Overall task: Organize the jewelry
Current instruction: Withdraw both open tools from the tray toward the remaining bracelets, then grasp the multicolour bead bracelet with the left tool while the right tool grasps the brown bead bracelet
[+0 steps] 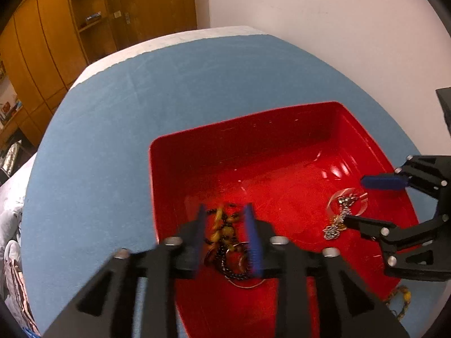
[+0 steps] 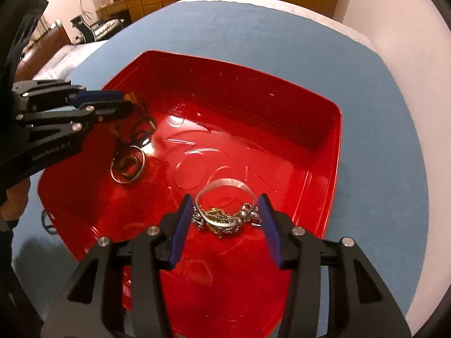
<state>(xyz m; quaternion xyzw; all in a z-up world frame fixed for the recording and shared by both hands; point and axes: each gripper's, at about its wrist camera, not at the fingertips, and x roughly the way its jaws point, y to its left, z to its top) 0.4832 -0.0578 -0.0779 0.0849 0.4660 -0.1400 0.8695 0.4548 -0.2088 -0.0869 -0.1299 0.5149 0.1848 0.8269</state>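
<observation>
Left wrist view shows the left gripper (image 1: 224, 235) spread over a yellow-and-black tangle of chains (image 1: 225, 233) by the red tray's (image 1: 253, 138) left wall. The right gripper (image 2: 224, 225) is spread around a silver bangle and beads (image 2: 222, 214) near the tray's right edge.

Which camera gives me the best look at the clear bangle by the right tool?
Right wrist view: the clear bangle sits close between the open right tool. In the left wrist view, it is small and partly masked.

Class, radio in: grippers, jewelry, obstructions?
Left gripper open over bead-and-chain pile. Right gripper open around bangle pile. Both inside red tray. Nothing blocking.
</observation>
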